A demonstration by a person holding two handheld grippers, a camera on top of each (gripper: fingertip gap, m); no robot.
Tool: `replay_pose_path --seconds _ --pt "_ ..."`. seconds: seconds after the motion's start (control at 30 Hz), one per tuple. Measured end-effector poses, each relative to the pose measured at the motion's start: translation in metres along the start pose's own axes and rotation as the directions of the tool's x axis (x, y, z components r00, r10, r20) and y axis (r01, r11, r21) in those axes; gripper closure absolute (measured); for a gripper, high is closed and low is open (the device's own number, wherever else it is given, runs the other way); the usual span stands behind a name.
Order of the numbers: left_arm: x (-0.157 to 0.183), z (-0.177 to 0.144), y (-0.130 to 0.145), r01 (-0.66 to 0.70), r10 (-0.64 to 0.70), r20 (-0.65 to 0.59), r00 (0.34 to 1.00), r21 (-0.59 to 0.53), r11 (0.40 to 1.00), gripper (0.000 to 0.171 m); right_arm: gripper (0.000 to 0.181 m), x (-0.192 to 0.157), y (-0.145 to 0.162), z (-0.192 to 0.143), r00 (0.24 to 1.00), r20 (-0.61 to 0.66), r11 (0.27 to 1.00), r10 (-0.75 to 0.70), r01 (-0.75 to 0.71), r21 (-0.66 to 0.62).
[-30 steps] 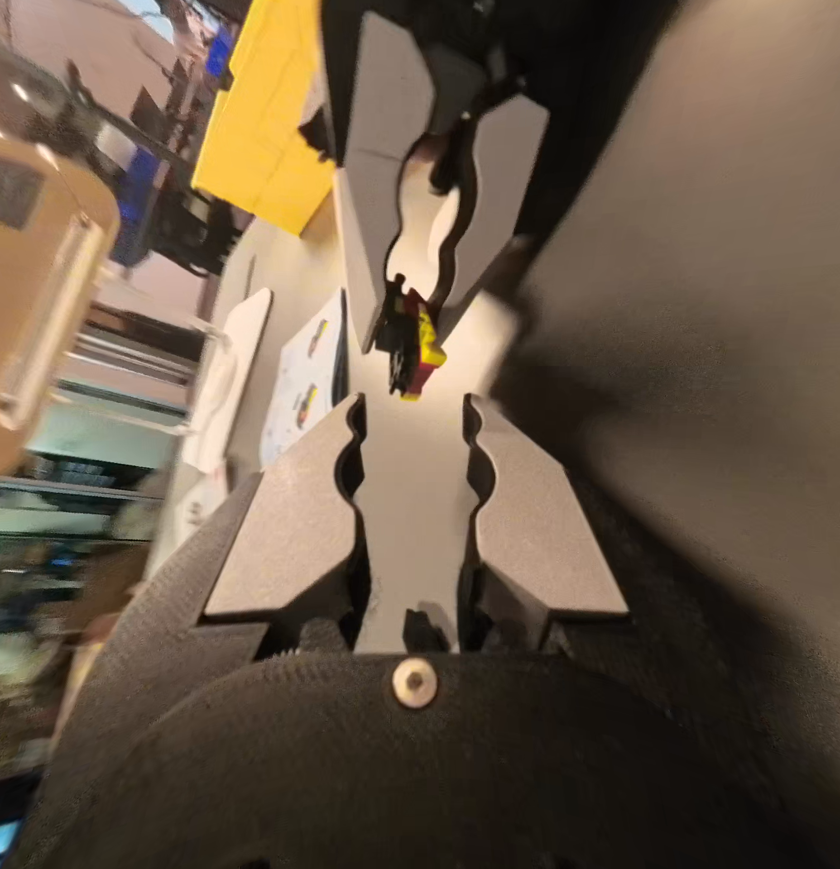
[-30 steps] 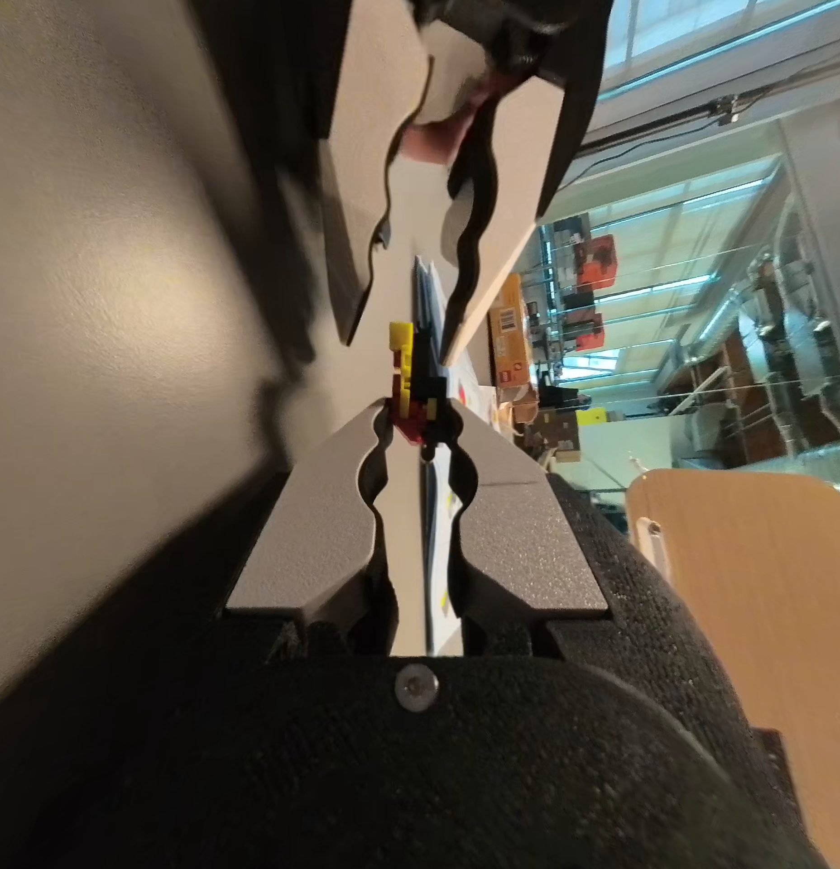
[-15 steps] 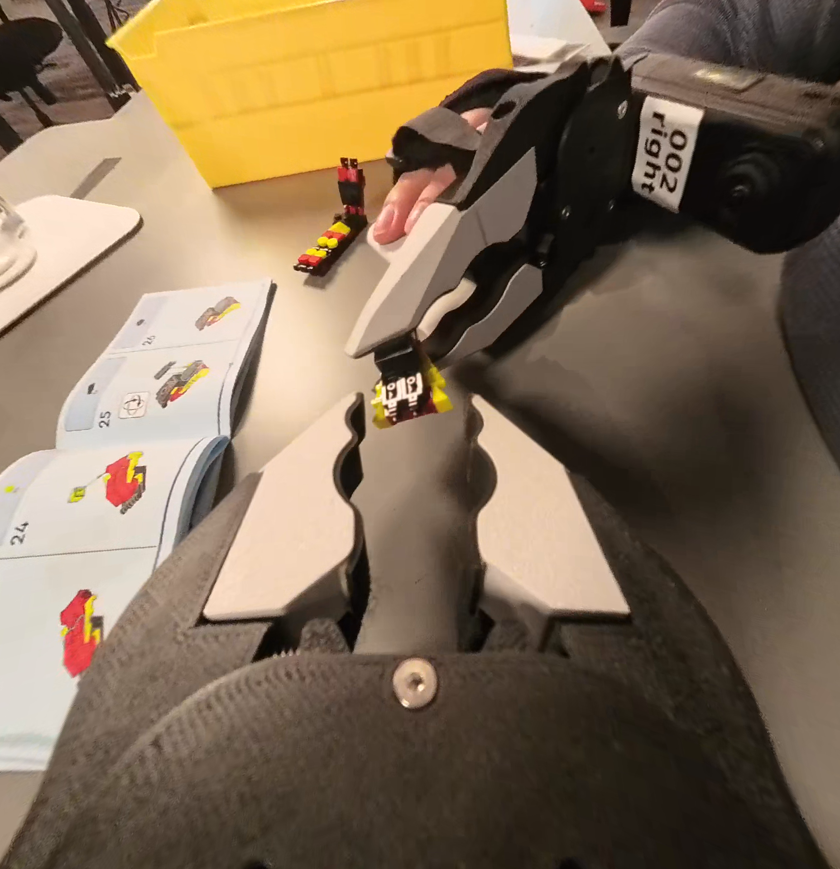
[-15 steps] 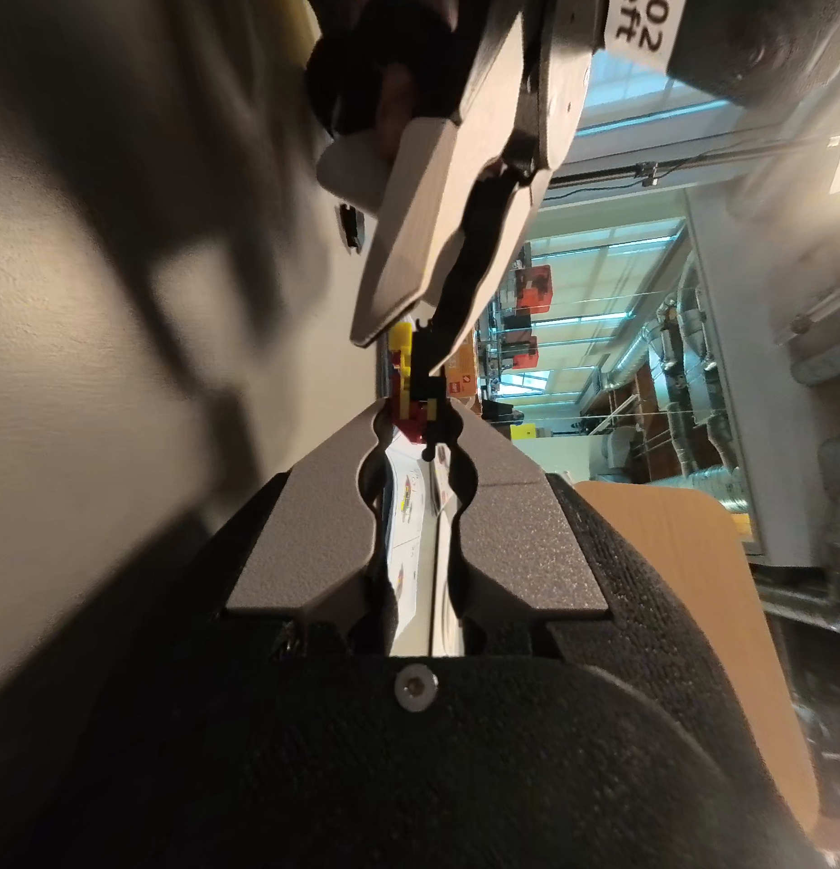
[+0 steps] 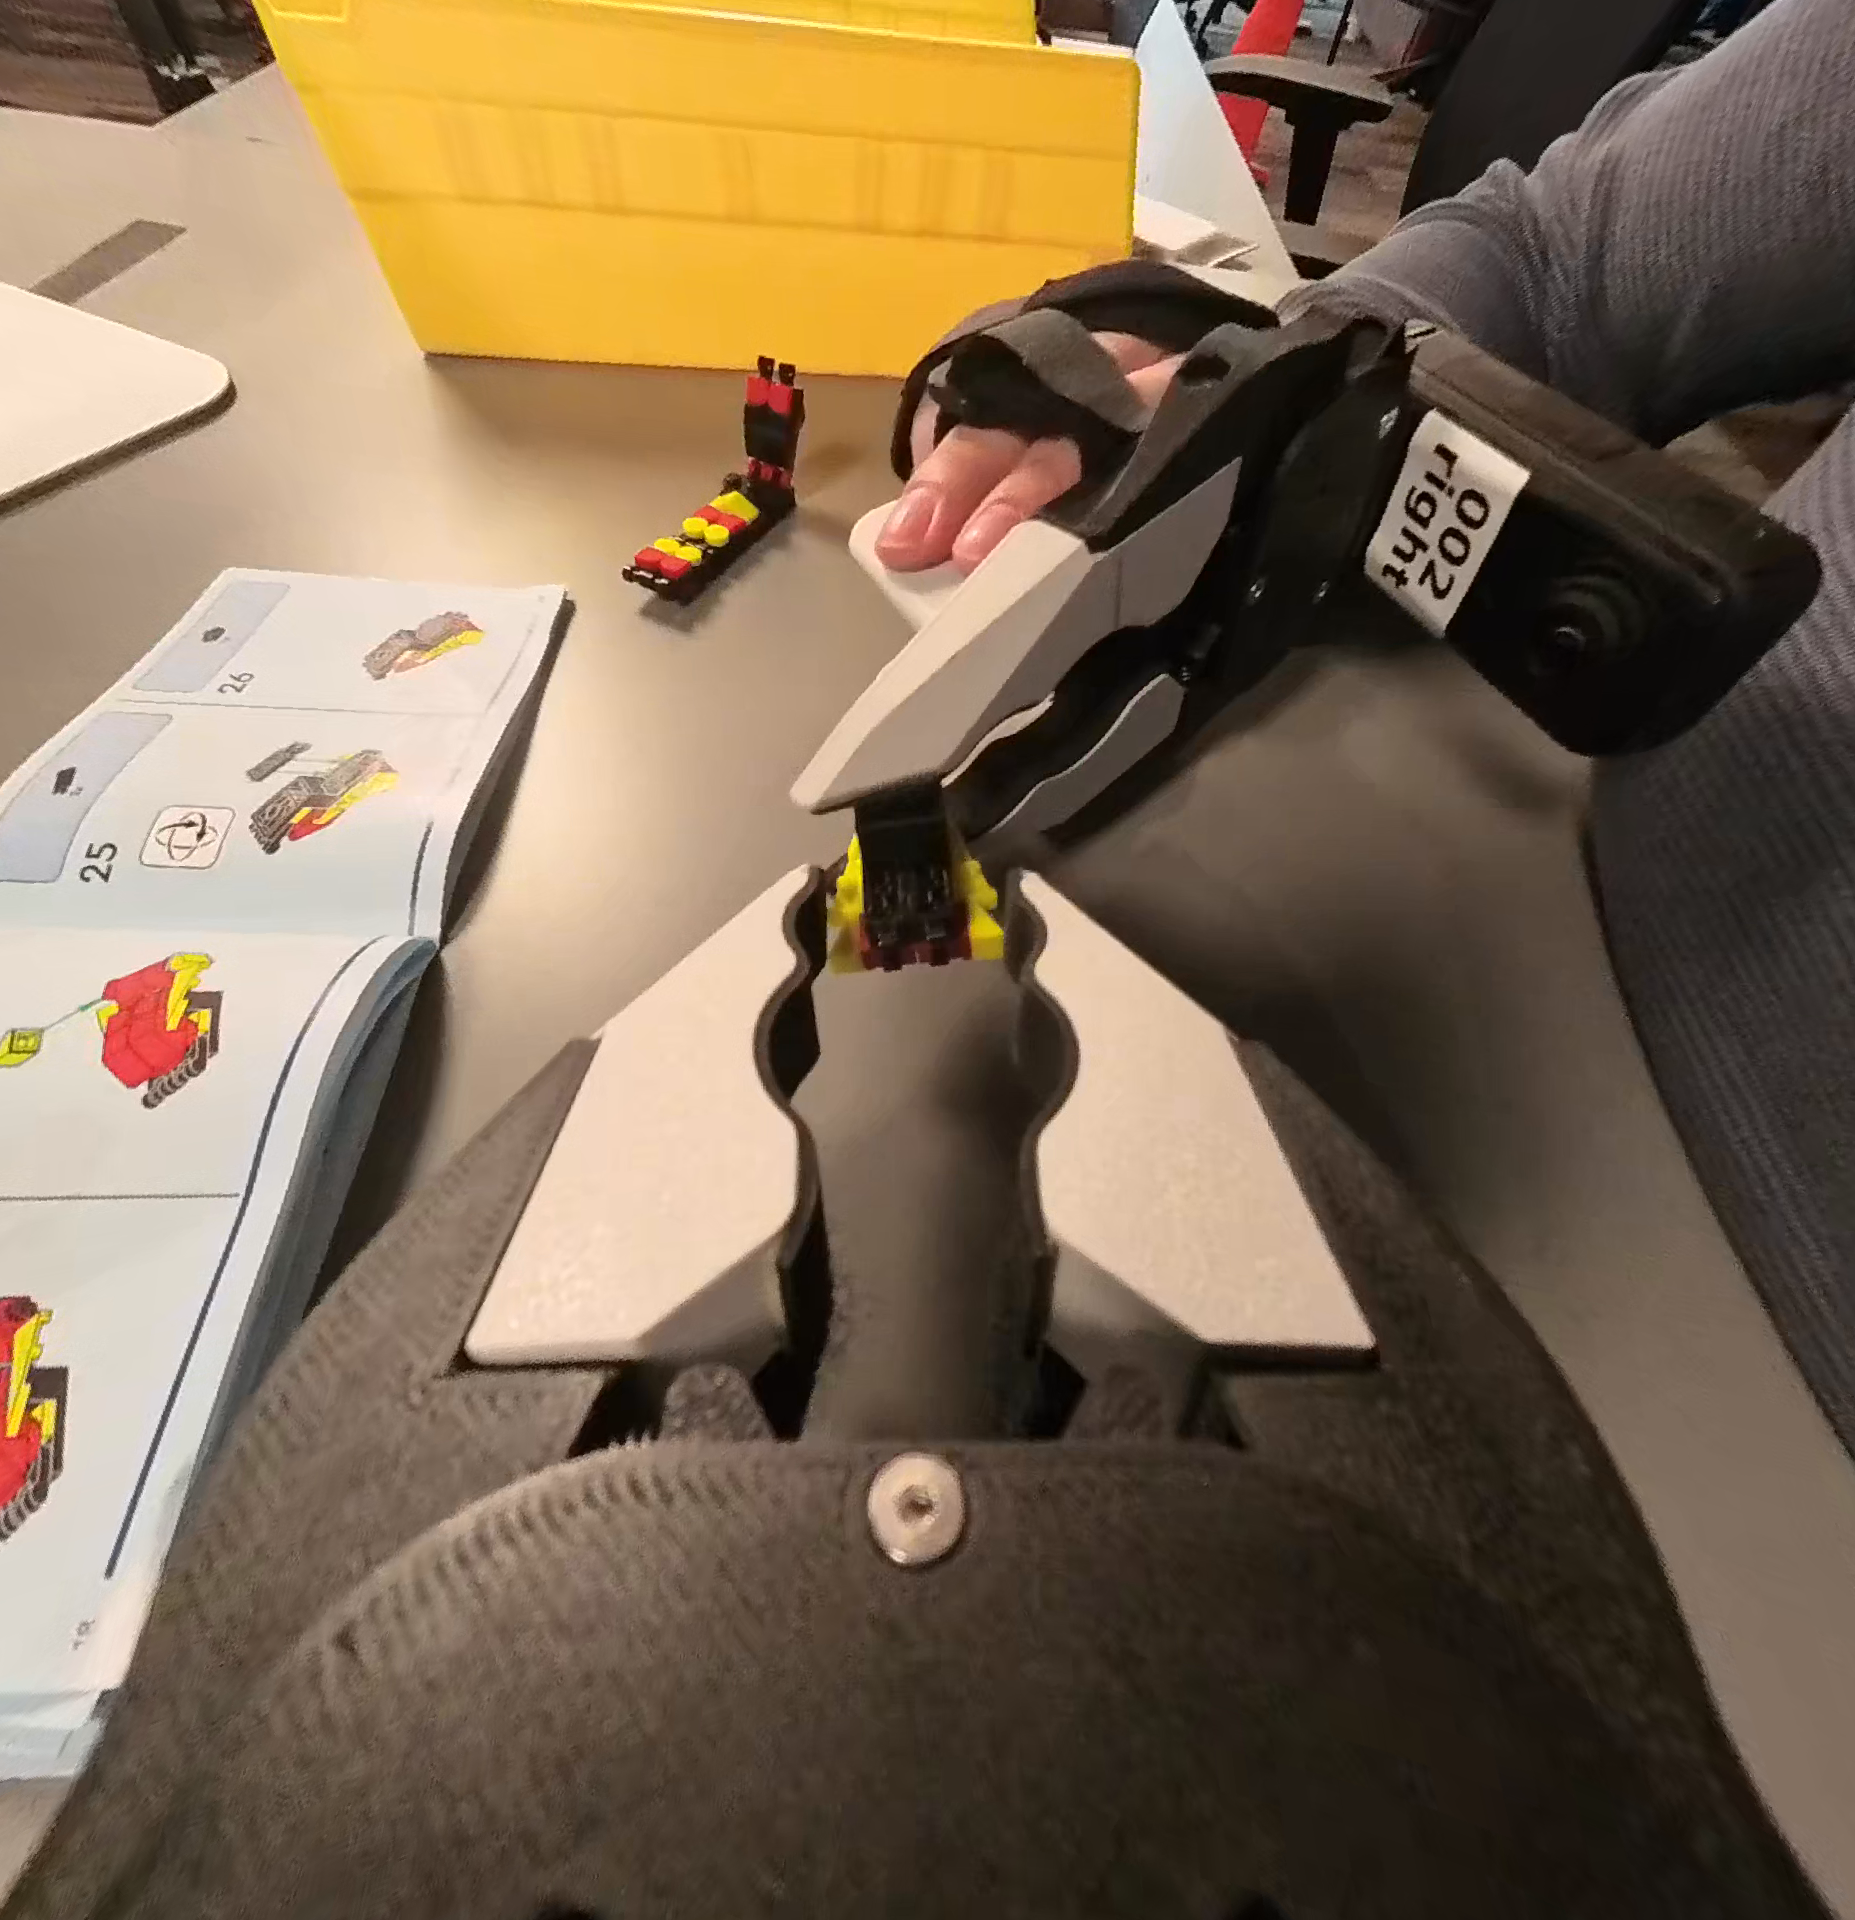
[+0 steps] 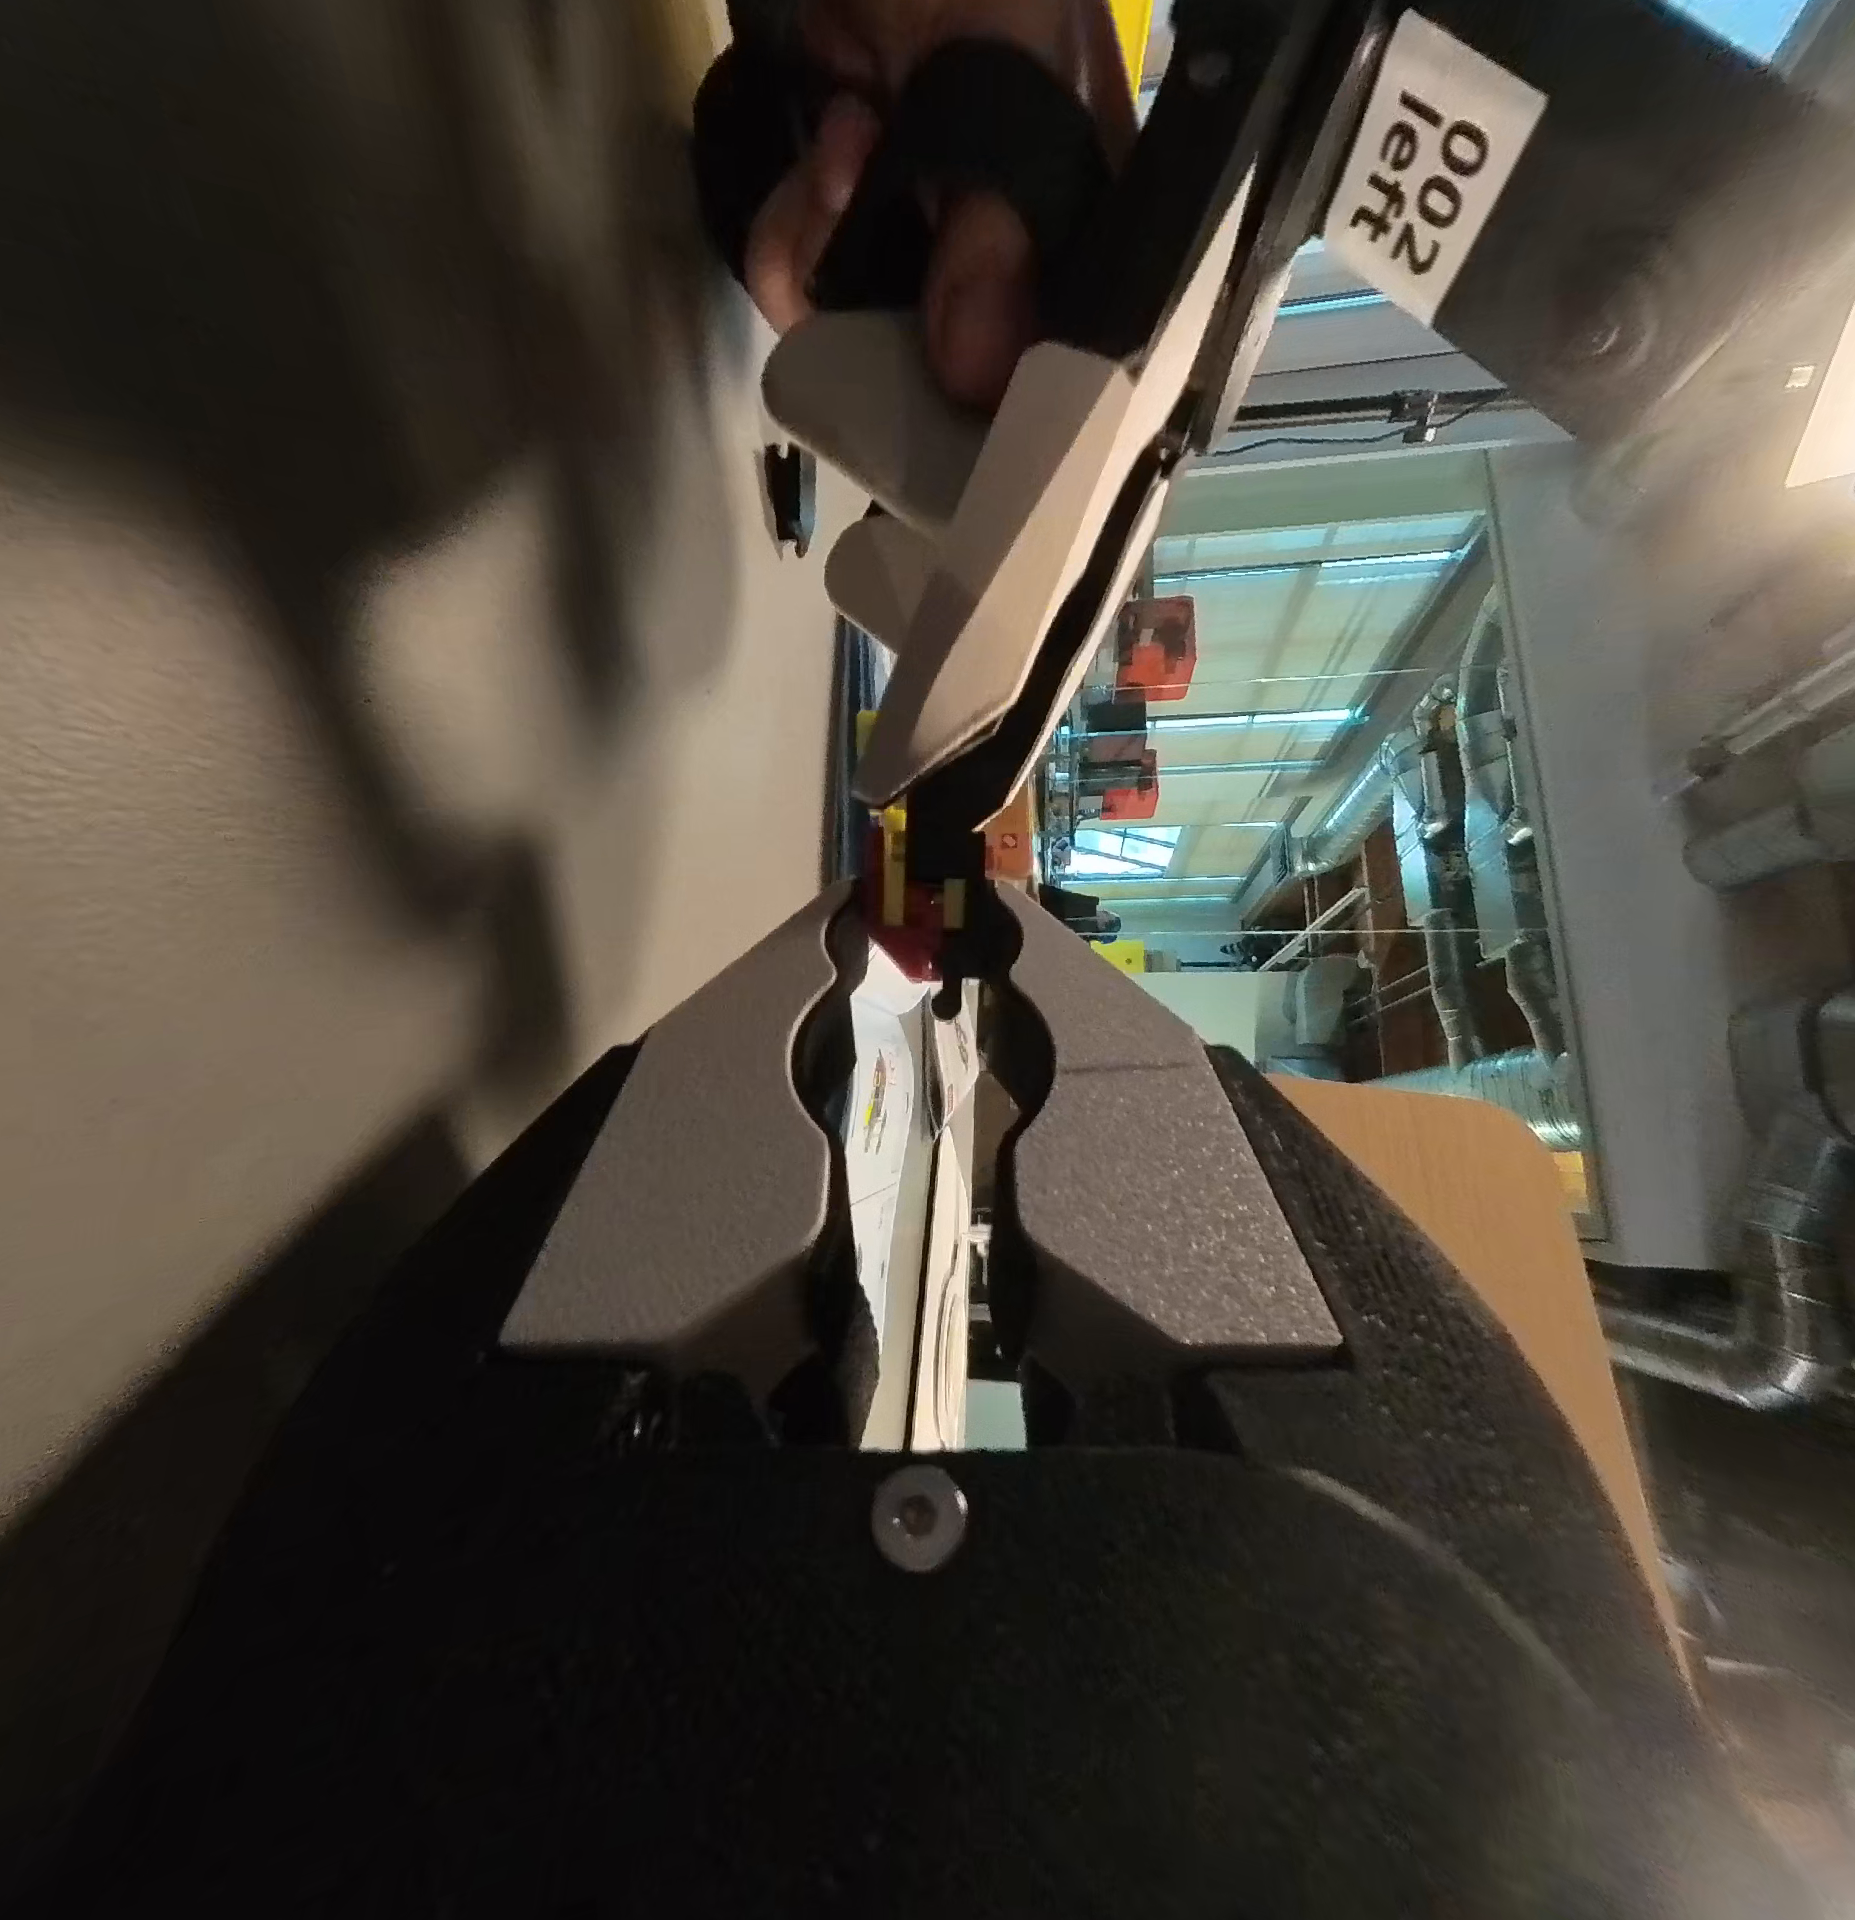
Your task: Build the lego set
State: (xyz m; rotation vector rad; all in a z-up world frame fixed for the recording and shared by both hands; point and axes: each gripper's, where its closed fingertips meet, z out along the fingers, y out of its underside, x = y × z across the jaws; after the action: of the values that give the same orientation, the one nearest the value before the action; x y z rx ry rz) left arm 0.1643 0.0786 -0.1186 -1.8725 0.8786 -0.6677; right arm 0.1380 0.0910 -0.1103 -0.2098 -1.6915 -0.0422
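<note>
A small lego piece (image 5: 907, 920) of yellow, black and red bricks is held in the air between both grippers. My left gripper (image 5: 912, 914) closes on its yellow sides with its fingertips. My right gripper (image 5: 902, 805) comes in from the upper right and is shut on the piece's black top. In the right wrist view my right gripper (image 6: 918, 914) clamps the red and yellow piece (image 6: 907, 909), and the left gripper (image 6: 928, 810) meets it from above. A second lego sub-assembly (image 5: 725, 499), black, red and yellow, lies on the grey table (image 5: 487, 436).
An open instruction booklet (image 5: 227, 831) lies at the left. A yellow bin (image 5: 736, 177) stands at the back. A white mat (image 5: 50, 384) is at the far left. A person's grey sleeve (image 5: 1681, 239) reaches in from the right.
The two grippers have come together. The lego piece held by the right gripper now sits between the left gripper's fingertips, and the left jaws have narrowed onto it.
</note>
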Motion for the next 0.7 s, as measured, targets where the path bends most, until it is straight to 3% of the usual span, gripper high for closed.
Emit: replay_pose_path --seconds 0.5,0.7 --pt "-0.004 0.002 0.001 -0.003 0.003 0.018 1.000 -0.012 1.000 0.137 0.163 -0.002 0.004 0.000 1.000 0.007 1.000 0.003 -0.003 -0.019" --pt "-0.005 -0.014 -0.005 -0.136 0.124 0.209 0.970 0.044 0.990 0.121 0.162 0.001 0.014 -0.003 0.999 -0.004 0.999 0.036 -0.036 -0.037"
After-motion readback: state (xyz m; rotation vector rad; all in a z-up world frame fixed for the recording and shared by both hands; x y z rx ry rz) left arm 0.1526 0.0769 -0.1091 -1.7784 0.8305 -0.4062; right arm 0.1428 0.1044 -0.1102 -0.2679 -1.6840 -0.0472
